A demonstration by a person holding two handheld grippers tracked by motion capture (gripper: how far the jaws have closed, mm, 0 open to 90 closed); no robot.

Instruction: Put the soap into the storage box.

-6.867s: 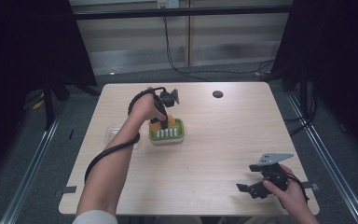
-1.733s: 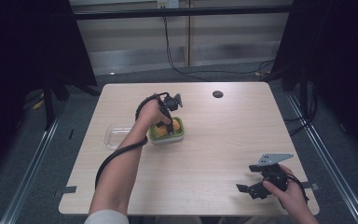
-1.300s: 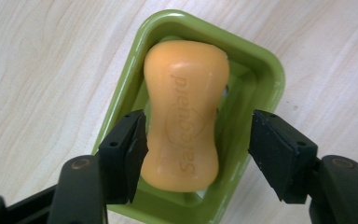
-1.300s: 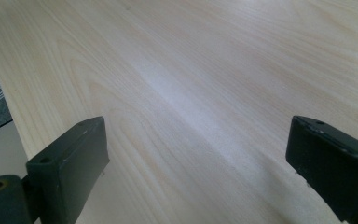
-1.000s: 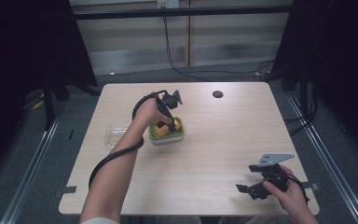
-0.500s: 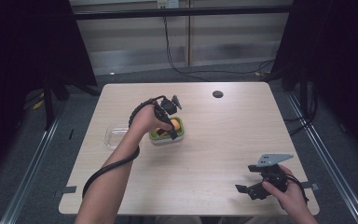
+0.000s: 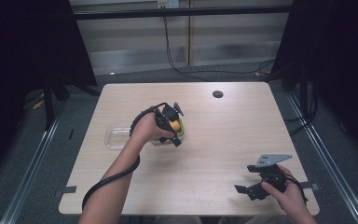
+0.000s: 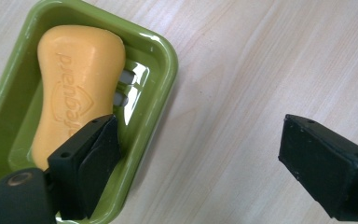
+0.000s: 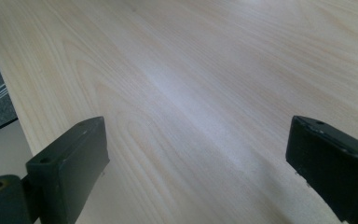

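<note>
An orange soap bar lies in a green soap dish left of the table's middle. My left gripper is open and has just been opening. Its left jaw hangs inside the dish beside the soap's lower end. Its right jaw is over bare wood, so the dish's wall stands between the jaws and no pad presses on anything. From above, the left gripper points down at the dish's near side. My right gripper is open over bare table, near the front right corner.
A clear plastic container sits just left of the dish, partly behind the left hand. A dark round hole marks the far middle of the table. Dark tape sticks out at the front left edge.
The left hand has shifted a little toward the near edge at the dish, and the soap now lies in the dish free of the jaws. The right hand has stayed put.
</note>
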